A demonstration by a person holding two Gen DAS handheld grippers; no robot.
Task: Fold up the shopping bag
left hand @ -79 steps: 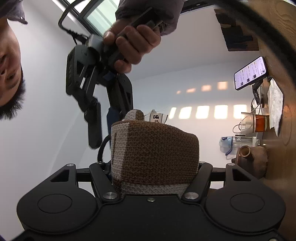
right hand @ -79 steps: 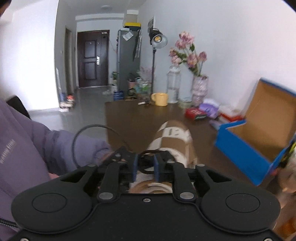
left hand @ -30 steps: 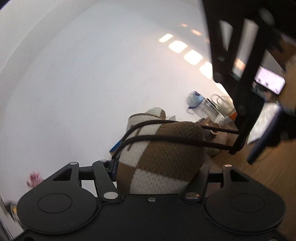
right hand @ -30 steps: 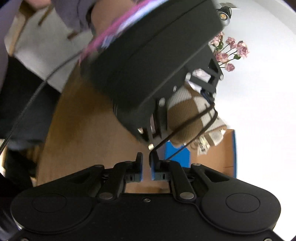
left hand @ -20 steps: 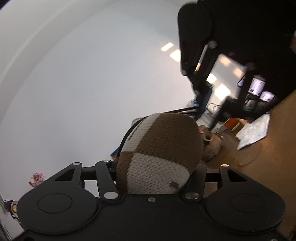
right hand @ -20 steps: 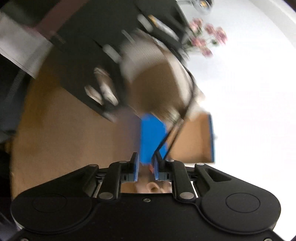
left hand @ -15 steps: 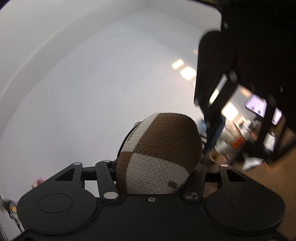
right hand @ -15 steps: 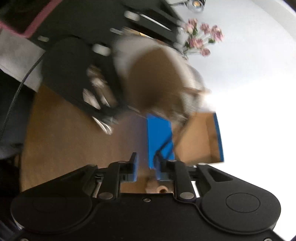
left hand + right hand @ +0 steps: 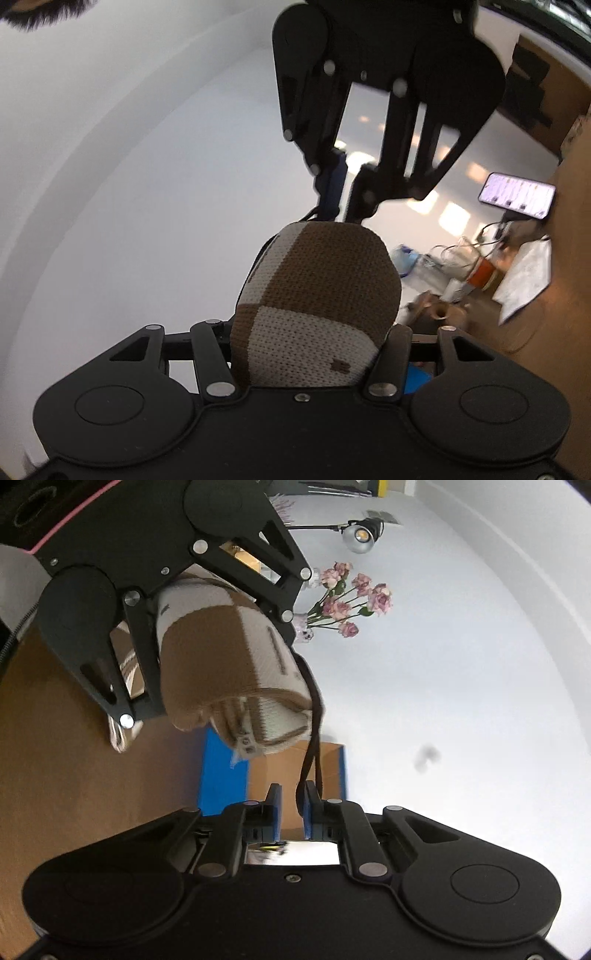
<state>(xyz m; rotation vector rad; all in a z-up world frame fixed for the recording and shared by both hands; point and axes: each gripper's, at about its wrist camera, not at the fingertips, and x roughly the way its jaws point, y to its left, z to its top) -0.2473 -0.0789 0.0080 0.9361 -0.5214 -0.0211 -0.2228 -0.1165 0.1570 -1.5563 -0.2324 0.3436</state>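
Note:
The shopping bag (image 9: 314, 302) is a brown and cream knitted roll. My left gripper (image 9: 310, 332) is shut on it and holds it in the air; from the right wrist view the roll (image 9: 229, 664) sits between the left gripper's fingers (image 9: 144, 657). A thin black cord (image 9: 314, 738) runs from the roll down into my right gripper (image 9: 291, 805). Its blue pads (image 9: 308, 812) stand slightly apart, with the cord lying against the right pad. In the left wrist view the right gripper (image 9: 343, 195) hangs just above the roll.
A wooden table (image 9: 74, 775) lies below. An open blue cardboard box (image 9: 221, 775) stands behind the roll. A vase of pink flowers (image 9: 347, 605) and a lamp (image 9: 358, 535) are at the wall. A phone on a stand (image 9: 517, 195), jars and papers sit on the table.
Both grippers swung around each other with the roll held. The right gripper's pads have parted a little, and the cord now lies loosely between them.

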